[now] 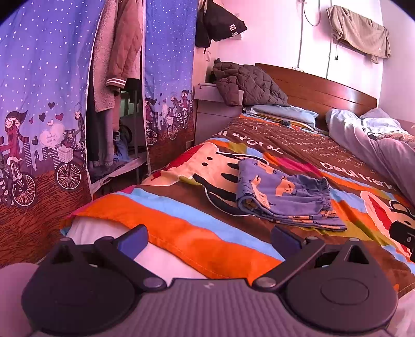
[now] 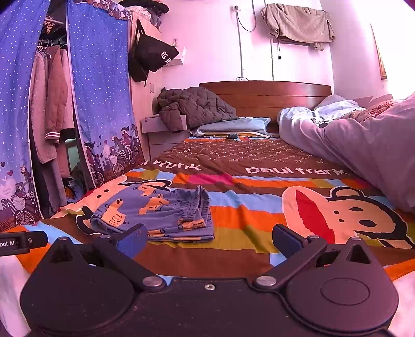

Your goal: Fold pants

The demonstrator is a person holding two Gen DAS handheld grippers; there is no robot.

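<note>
Already the pants (image 2: 153, 215) lie folded on the bedspread (image 2: 246, 233), at eleven o'clock from the right gripper (image 2: 208, 239) and one o'clock from the left gripper (image 1: 208, 239). Both jaws gape wide, empty. Any careless snag could undo the loose layers.

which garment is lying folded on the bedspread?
The blue cartoon-print pants. The brown quilted jacket is heaped on the nightstand, the beige garment hangs on the wall.

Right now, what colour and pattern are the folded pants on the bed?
The pants are blue with orange cartoon figures, clearest in the right wrist view.
</note>
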